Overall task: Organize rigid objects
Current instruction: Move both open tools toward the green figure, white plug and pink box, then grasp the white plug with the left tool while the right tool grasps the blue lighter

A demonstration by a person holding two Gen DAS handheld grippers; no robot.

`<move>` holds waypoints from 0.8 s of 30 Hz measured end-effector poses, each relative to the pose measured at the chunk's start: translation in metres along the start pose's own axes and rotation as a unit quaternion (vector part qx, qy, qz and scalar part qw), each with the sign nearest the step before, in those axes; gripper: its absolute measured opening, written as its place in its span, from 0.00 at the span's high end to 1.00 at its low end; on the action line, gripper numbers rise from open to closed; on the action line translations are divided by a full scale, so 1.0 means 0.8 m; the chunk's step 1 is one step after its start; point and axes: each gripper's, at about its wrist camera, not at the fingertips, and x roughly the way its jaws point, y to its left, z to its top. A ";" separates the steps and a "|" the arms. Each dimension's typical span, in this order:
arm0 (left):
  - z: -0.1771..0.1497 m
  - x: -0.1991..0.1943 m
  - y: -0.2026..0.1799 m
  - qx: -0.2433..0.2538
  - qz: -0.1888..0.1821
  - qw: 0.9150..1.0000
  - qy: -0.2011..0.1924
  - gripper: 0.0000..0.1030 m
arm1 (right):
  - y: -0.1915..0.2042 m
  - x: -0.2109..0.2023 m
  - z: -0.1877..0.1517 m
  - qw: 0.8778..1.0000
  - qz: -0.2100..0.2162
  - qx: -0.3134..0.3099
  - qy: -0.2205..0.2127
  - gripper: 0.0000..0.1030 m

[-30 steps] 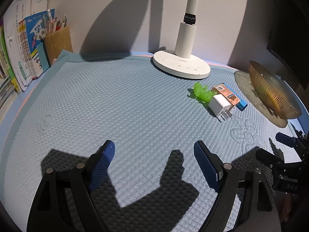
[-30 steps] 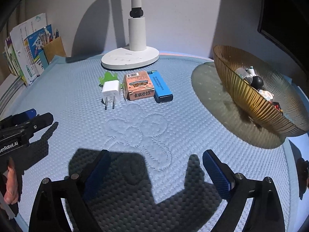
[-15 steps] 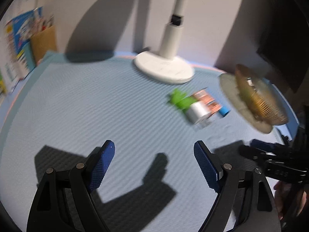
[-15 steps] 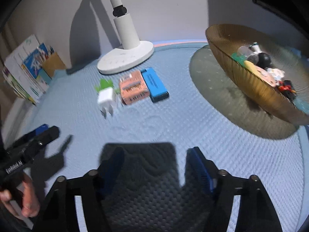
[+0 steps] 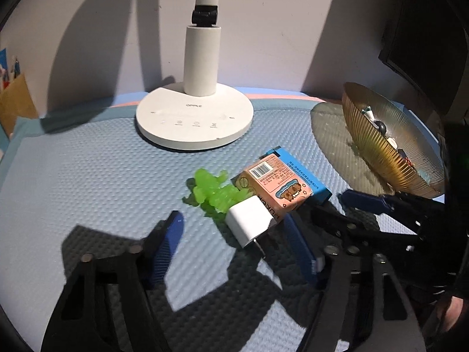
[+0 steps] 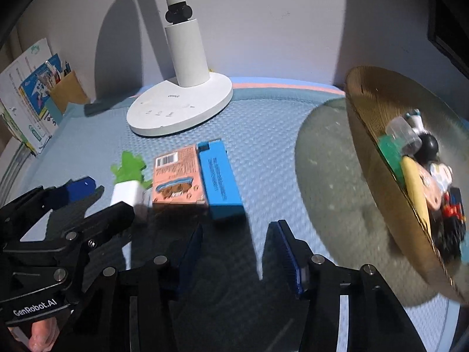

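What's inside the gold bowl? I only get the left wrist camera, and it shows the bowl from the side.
Observer: The right wrist view looks into the gold bowl. It holds a clear cup, a black ball and other small bits.
Operator: Is my other gripper holding anything?
Observer: No. The right gripper has its jaws open with nothing between them.
Operator: What's in front of it?
Observer: The blue box lies just ahead, flat beside the pink box.
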 end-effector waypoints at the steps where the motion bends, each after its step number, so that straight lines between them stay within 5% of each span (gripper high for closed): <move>1: 0.000 0.003 0.001 0.000 0.002 1.000 0.001 0.39 | 0.002 0.002 0.003 1.000 -0.002 -0.007 -0.002 0.52; 6: -0.004 0.017 0.003 0.011 0.004 1.000 0.012 0.65 | 0.015 0.016 0.014 0.999 -0.021 -0.032 -0.004 0.52; 8: -0.004 0.015 0.003 0.015 0.004 1.000 0.008 0.66 | 0.018 0.017 0.014 0.999 -0.019 -0.042 -0.009 0.61; 9: -0.005 0.013 0.004 0.017 0.004 1.000 0.005 0.68 | 0.019 0.015 0.013 0.999 -0.011 -0.045 -0.011 0.74; 11: -0.009 0.007 0.005 0.022 0.001 1.000 0.002 0.73 | 0.018 0.012 0.010 0.999 -0.003 -0.045 -0.012 0.77; 24: -0.069 -0.055 0.003 0.078 -0.042 0.996 0.003 0.73 | 0.031 -0.050 -0.070 0.999 0.025 -0.039 -0.011 0.77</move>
